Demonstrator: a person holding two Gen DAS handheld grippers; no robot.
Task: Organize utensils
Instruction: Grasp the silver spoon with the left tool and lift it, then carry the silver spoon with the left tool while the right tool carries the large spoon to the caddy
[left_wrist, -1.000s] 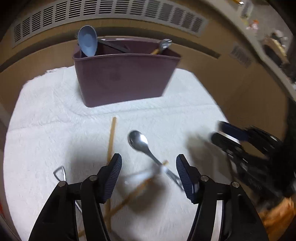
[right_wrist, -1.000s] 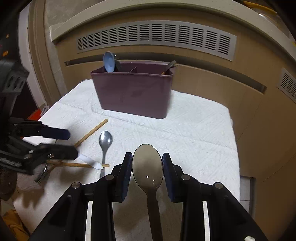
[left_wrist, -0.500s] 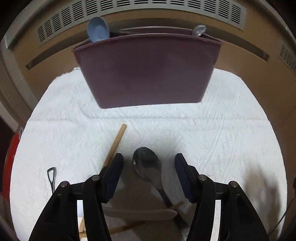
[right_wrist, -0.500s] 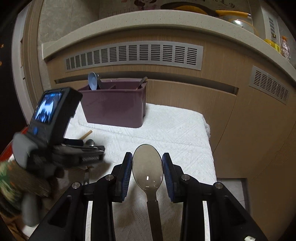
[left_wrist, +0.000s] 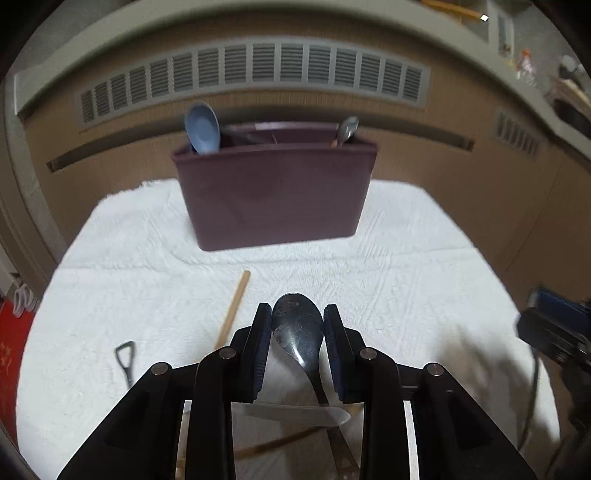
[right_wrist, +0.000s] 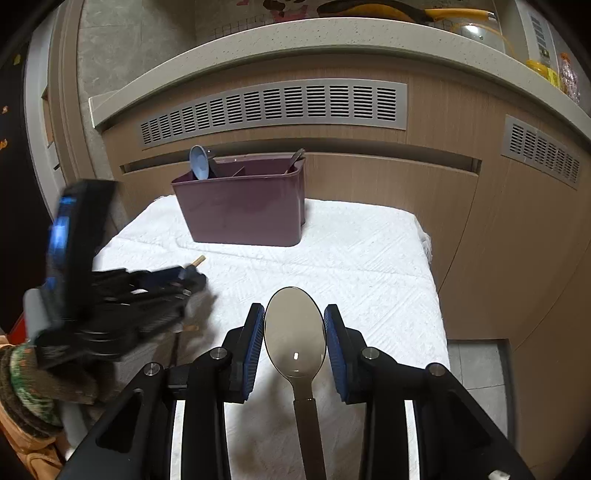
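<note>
Bare white towel (right_wrist: 354, 258) lies open between the right tongs (right_wrist: 294, 332) and the purple caddy (right_wrist: 243, 210). The left tongs (left_wrist: 297, 332) face a wooden chopstick (left_wrist: 233, 310) on the near-left, with the cabinet front (right_wrist: 388, 184) close behind the caddy.

the utensil caddy (left_wrist: 275, 195) is a dull plum purple. a pale blue spoon (left_wrist: 202, 128) stands in it. the towel (left_wrist: 406, 280) over the surface is white with a woven diamond pattern. each hand-held gripper is black with dark blue ribbed pads (right_wrist: 334, 350). the steel spoon (left_wrist: 299, 332) looks dark and speckled; the other spoon (right_wrist: 294, 332) is mirror-bright silver. the chopstick (left_wrist: 234, 308) is tan wood. the cabinet front (right_wrist: 443, 206) is brown woodgrain with a grey slatted vent (right_wrist: 273, 107).
</note>
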